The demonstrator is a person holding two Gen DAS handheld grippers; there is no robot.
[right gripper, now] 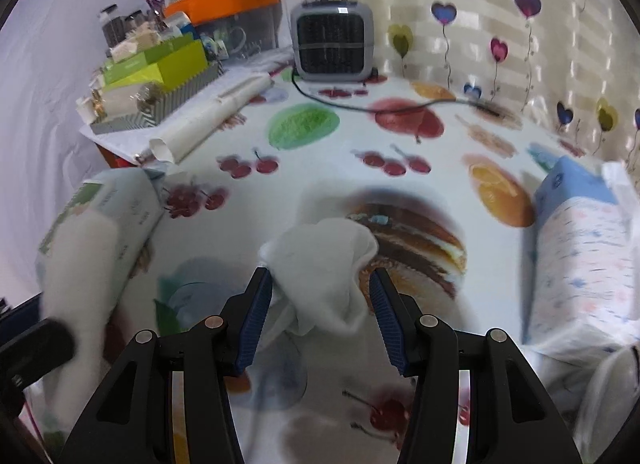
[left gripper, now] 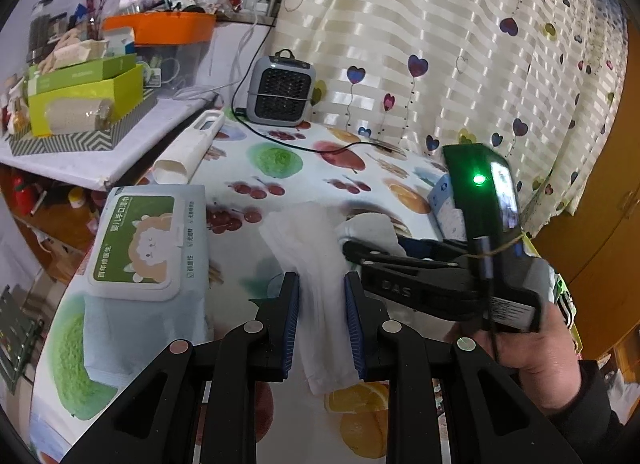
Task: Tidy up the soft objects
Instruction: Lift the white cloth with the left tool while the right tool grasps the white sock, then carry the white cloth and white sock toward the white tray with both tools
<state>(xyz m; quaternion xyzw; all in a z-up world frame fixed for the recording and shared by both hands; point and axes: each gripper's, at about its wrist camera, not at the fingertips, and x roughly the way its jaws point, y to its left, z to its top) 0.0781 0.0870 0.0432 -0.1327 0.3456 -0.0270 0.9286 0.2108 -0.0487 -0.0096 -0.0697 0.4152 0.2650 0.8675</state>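
Observation:
A white cloth (left gripper: 316, 264) lies on the fruit-print table (left gripper: 280, 167). My left gripper (left gripper: 322, 324) is open, its blue pads on either side of the cloth's near end. The cloth's far end is bunched up (right gripper: 324, 264) between the open fingers of my right gripper (right gripper: 320, 320). The right gripper (left gripper: 360, 252) comes in from the right in the left wrist view. In the right wrist view a blurred strip of the cloth (right gripper: 76, 284) shows at the left.
A wet-wipes pack (left gripper: 148, 240) lies at the left on a folded pale cloth (left gripper: 132, 332). A blue-and-white soft pack (right gripper: 580, 260) sits at the right. A small grey heater (left gripper: 280, 91) and its cable stand at the back. A cluttered shelf (left gripper: 80, 111) is at the left.

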